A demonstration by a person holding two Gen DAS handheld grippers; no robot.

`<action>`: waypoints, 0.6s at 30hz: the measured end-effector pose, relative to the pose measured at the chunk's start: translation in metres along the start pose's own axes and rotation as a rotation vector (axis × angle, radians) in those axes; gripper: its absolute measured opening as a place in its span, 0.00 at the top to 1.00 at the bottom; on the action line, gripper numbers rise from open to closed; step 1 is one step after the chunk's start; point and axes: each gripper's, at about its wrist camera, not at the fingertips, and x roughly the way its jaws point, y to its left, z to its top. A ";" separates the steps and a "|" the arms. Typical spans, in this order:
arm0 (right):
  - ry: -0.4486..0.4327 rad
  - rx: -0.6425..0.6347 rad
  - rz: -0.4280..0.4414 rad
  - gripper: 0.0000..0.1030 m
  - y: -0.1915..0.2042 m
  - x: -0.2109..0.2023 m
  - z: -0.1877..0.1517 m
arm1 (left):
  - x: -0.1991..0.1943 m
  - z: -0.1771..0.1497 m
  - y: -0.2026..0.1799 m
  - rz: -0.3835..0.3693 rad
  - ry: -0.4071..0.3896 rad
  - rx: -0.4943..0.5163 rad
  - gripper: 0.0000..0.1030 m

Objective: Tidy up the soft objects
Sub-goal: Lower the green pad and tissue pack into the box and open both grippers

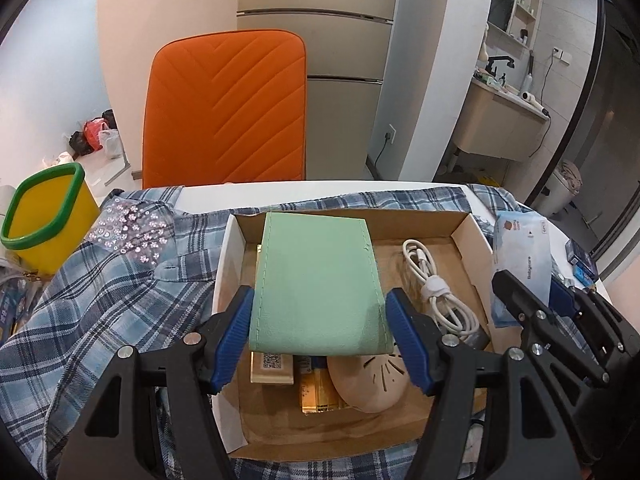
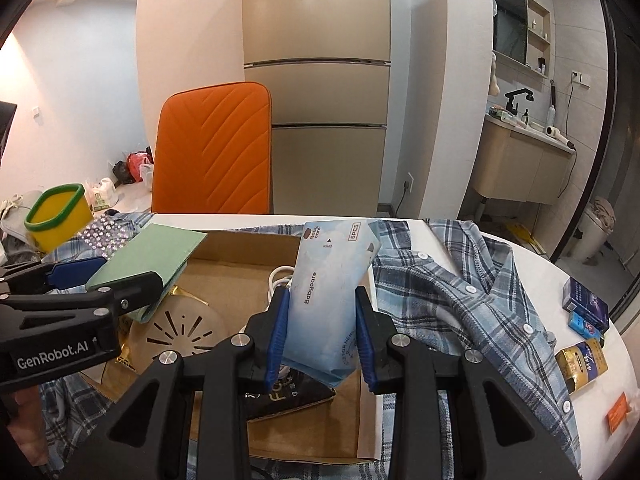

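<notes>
My left gripper (image 1: 320, 332) is shut on a mint green pouch (image 1: 316, 280) and holds it over the open cardboard box (image 1: 472, 232). The pouch also shows at the left of the right wrist view (image 2: 156, 258). My right gripper (image 2: 322, 336) is shut on a pale blue Babycare tissue pack (image 2: 332, 288) above the box's right side (image 2: 366, 412). The pack appears at the right in the left wrist view (image 1: 520, 256). A blue plaid shirt (image 1: 104, 312) lies spread under and around the box; it also shows in the right wrist view (image 2: 472, 300).
In the box lie a white coiled cable (image 1: 436, 292), a beige round disc (image 1: 372, 380) and small packets. A yellow bin with green rim (image 1: 44, 216) stands at left, a sequinned item (image 1: 132, 232) beside it. Small boxes (image 2: 584, 312) sit at right. An orange chair (image 1: 228, 108) stands behind.
</notes>
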 end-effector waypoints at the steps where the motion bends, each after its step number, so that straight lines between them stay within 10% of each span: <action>1: 0.001 -0.001 0.001 0.68 0.000 0.001 0.000 | 0.000 0.000 0.000 0.003 -0.001 0.001 0.36; 10: 0.009 -0.018 0.014 0.66 0.002 0.002 -0.001 | 0.001 -0.003 -0.001 0.020 -0.018 0.015 0.29; 13: -0.002 -0.030 -0.008 0.35 0.004 0.002 -0.003 | -0.001 -0.002 0.001 0.023 -0.033 -0.002 0.20; 18: -0.025 -0.039 -0.017 0.35 0.006 -0.002 -0.003 | -0.002 0.000 0.004 0.029 -0.042 -0.003 0.19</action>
